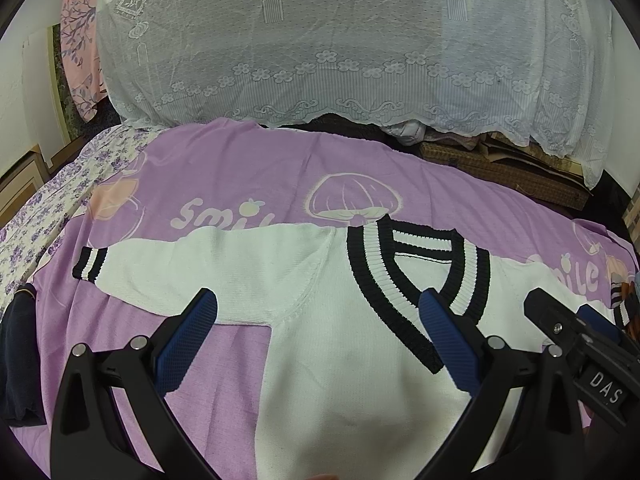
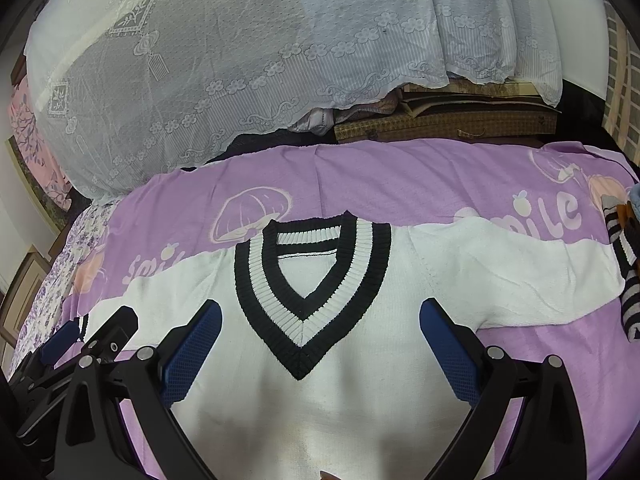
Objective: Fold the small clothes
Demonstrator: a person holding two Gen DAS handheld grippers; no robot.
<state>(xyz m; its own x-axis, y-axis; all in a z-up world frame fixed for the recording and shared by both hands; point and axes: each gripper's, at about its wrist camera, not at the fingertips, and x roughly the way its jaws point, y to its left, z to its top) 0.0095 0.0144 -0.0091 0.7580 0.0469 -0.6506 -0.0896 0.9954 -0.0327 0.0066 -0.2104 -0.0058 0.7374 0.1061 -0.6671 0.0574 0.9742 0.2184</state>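
Note:
A small white knit sweater (image 1: 340,320) with a black-and-white striped V-neck collar (image 1: 416,276) lies flat and face up on a purple blanket (image 1: 248,168), both sleeves spread out sideways. It also shows in the right wrist view (image 2: 320,380), with its collar (image 2: 312,280) centred. My left gripper (image 1: 318,312) is open and empty, just above the sweater's left chest and armpit. My right gripper (image 2: 320,320) is open and empty, above the chest below the collar. Each gripper shows in the other's view, the right one (image 1: 584,332) at the right edge and the left one (image 2: 92,340) at the lower left.
A big bundle under a white lace cover (image 1: 340,40) stands behind the blanket. A woven case (image 2: 440,124) lies at the back right. A striped sock (image 2: 628,280) lies by the right sleeve end. A dark garment (image 1: 16,360) lies at the left edge.

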